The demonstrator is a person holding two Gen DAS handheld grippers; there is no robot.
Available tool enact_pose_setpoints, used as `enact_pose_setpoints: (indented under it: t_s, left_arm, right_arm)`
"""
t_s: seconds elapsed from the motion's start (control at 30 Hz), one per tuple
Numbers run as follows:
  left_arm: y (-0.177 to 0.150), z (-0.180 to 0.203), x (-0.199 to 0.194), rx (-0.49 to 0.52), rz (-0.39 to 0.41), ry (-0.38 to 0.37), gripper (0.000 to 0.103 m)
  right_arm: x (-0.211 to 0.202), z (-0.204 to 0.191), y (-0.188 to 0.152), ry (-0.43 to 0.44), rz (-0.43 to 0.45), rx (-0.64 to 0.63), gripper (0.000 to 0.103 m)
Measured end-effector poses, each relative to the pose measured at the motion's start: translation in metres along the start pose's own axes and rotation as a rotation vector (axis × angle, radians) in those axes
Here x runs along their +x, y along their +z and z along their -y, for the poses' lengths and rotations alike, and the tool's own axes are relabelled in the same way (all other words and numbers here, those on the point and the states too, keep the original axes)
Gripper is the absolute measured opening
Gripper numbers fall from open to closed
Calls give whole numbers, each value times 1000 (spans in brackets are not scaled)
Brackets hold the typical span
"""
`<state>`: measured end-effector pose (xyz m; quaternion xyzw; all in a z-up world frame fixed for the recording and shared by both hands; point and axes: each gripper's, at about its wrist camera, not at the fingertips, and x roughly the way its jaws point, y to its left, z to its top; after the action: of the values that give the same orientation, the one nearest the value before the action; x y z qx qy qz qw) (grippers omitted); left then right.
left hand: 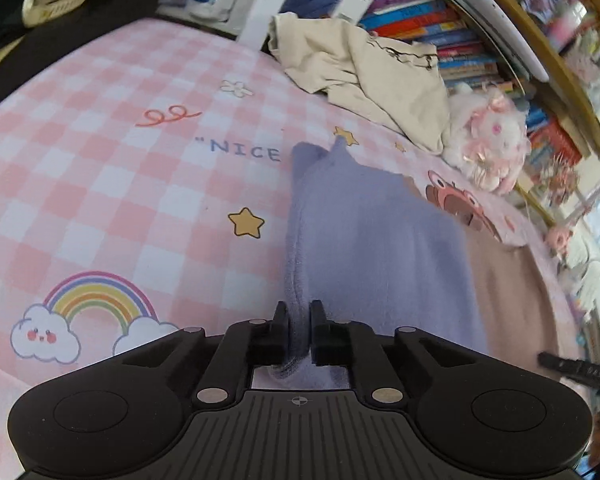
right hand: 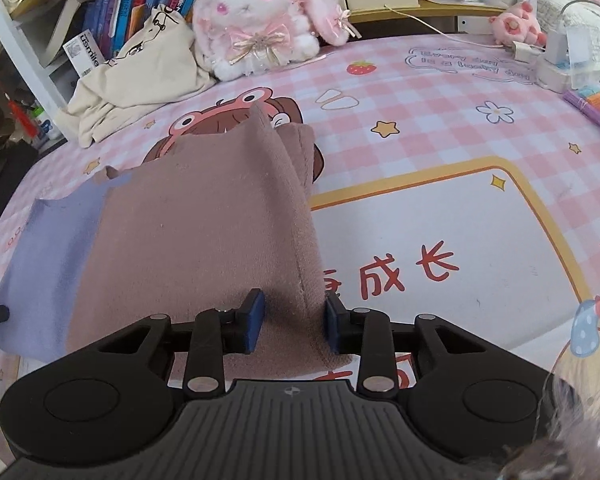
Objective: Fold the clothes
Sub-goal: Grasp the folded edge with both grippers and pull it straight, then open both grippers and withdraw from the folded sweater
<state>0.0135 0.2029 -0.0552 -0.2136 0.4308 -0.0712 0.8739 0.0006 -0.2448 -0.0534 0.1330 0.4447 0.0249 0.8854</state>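
Both fingers [left hand: 299,322] [right hand: 294,312] pinched on the two-tone cloth [right hand: 188,232], lilac edge left, mauve fold right.

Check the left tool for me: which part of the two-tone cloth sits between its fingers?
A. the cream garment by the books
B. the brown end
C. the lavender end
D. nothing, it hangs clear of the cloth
C: in the left wrist view the left tool is pinched on a bunched edge of the lavender end; the brown end lies at the right tool.
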Motion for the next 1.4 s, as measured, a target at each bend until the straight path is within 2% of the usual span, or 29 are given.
enact_pose_setpoints:
  t_s: [0.2, 0.43, 0.57, 0.7, 0.77, 0.9, 1.0, 1.1, 1.27, 1.37, 1.4]
  left_arm:
    - [-5, 4, -3, 43, 18, -3, 15]
    - [-3, -1, -2, 20, 15, -12, 18]
    - [-3, -7, -1, -25, 11, -31, 18]
    - [-3, -6, 0, -19, 11, -37, 18]
    - [-3, -8, 0, -28, 15, -60, 12]
    - [-3, -21, 2, -113, 33, -102, 8]
    - [9, -19, 3, -112, 52, -85, 7]
    - [24, -20, 5, -114, 64, -100, 7]
    - [39, -22, 17, -19, 14, -45, 8]
    - [41, -14, 16, 47, 23, -6, 13]
    - [41, -11, 14, 65, 28, 10, 13]
  right_arm:
    - [0, 1, -1, 2, 1, 19, 33]
    - [0, 0, -2, -6, 6, 22, 33]
    - [0, -1, -2, -10, 4, 24, 33]
    - [0, -1, -1, -11, 1, 23, 33]
    - [0, -1, 0, -10, 2, 22, 33]
    - [2, 2, 4, 8, -6, 39, 27]
    - [5, 4, 15, 31, -6, 81, 15]
    - [14, -3, 29, 17, -10, 60, 15]
    - [26, -12, 41, 8, -23, 37, 17]
    - [27, -19, 43, -16, -27, 12, 25]
    - [25, -22, 42, -26, -24, 0, 31]
